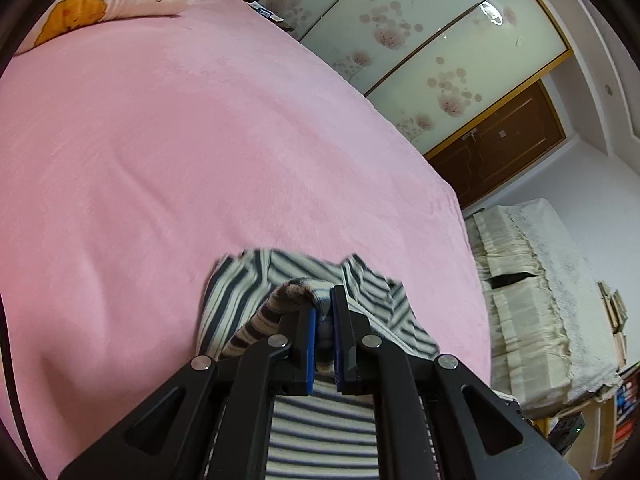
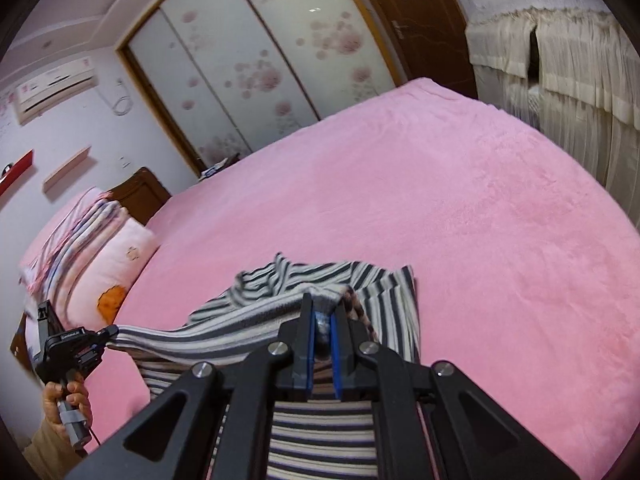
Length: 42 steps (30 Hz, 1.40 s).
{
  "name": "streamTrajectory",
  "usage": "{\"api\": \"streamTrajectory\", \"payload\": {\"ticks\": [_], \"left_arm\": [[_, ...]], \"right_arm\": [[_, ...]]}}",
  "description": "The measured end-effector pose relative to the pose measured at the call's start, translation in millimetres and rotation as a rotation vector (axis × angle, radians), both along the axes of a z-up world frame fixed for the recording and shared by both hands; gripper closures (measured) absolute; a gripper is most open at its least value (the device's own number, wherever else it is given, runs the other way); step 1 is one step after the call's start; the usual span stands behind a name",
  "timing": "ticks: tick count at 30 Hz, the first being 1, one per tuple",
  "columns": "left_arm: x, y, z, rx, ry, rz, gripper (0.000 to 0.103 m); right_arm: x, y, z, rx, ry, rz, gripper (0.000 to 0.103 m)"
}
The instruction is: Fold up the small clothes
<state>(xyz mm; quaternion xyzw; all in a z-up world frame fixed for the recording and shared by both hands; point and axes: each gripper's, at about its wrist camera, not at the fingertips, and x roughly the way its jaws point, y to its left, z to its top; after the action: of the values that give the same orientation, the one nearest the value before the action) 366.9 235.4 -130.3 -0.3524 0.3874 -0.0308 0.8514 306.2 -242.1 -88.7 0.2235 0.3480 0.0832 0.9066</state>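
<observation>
A small striped garment [image 1: 256, 280], dark grey and cream, hangs between my two grippers over the pink bed [image 1: 200, 140]. My left gripper [image 1: 323, 304] is shut on a bunched edge of it. My right gripper [image 2: 323, 312] is shut on another edge of the striped garment [image 2: 384, 292]. In the right wrist view the left gripper [image 2: 110, 332] shows at the lower left, with the cloth stretched between the two. The far part of the garment rests crumpled on the bed [image 2: 460, 200].
Pillows [image 2: 120, 252] and a folded blanket [image 2: 68, 240] lie at the head of the bed. A wardrobe with floral sliding doors [image 1: 420, 40] stands beyond the bed. A cream-covered piece of furniture [image 1: 532, 288] stands at the bed's foot.
</observation>
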Motion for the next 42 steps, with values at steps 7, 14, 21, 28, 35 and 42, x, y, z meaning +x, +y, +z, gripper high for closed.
{"api": "streamTrajectory", "payload": {"ticks": [7, 14, 21, 28, 35, 42], "left_arm": [[62.6, -9.6, -35.6, 0.015, 0.05, 0.038, 0.098], [103.0, -13.3, -90.7, -0.014, 0.167, 0.11, 0.098], [120.1, -25.3, -105.2, -0.052, 0.147, 0.161, 0.063], [142.3, -26.3, -87.6, -0.043, 0.085, 0.173, 0.046], [147.5, -23.4, -95.2, 0.013, 0.132, 0.174, 0.046], [144.3, -9.6, -94.5, 0.094, 0.119, 0.046, 0.046]], "right_arm": [[60.6, -3.0, -35.6, 0.014, 0.065, -0.04, 0.097], [106.2, -6.3, -80.5, 0.059, 0.182, -0.098, 0.096], [130.7, -15.9, -113.0, 0.154, 0.285, -0.2, 0.094], [148.1, -19.6, -108.6, 0.22, 0.286, -0.197, 0.083], [145.5, -43.5, -103.8, 0.216, 0.263, -0.304, 0.057], [139.3, -40.4, -101.3, 0.149, 0.24, -0.125, 0.057]]}}
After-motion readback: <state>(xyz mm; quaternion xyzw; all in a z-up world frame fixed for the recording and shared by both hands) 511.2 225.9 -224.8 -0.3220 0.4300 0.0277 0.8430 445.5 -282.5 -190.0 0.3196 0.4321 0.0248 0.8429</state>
